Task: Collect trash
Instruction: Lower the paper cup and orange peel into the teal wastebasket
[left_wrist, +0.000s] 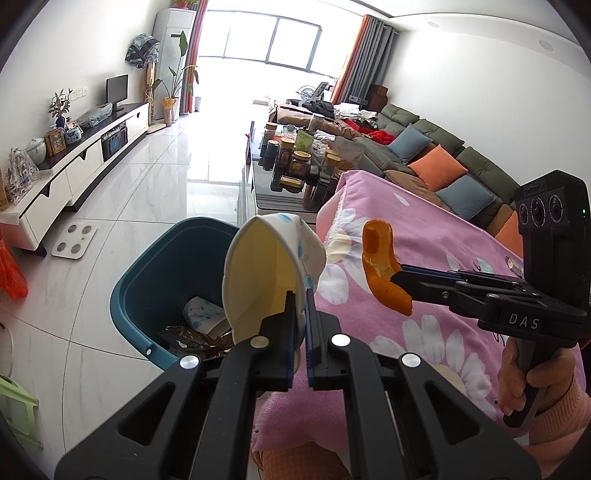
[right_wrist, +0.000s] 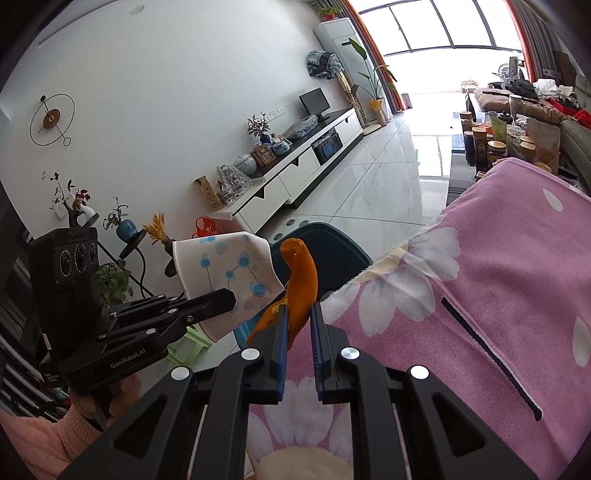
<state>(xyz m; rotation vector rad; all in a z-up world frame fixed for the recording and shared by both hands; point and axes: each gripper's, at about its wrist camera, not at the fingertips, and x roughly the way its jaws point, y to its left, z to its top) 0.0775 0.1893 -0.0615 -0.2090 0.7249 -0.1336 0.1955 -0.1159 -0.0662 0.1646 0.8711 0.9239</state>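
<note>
Left gripper (left_wrist: 300, 295) nearest the lens, jaws clamped on the wall of a crushed paper cup (left_wrist: 269, 273). Cup held up over the near right rim of the teal bin (left_wrist: 147, 280), which already holds wrappers and sits lower left. Right gripper (left_wrist: 397, 275) pinches an orange peel (left_wrist: 382, 266), long axis slanting down to the right, above the pink blanket (left_wrist: 443, 240). Peel lies right of the bin, with the cup between; the left hand is nearer. Judgement: cup should drop first, peel needs carrying left.
</note>
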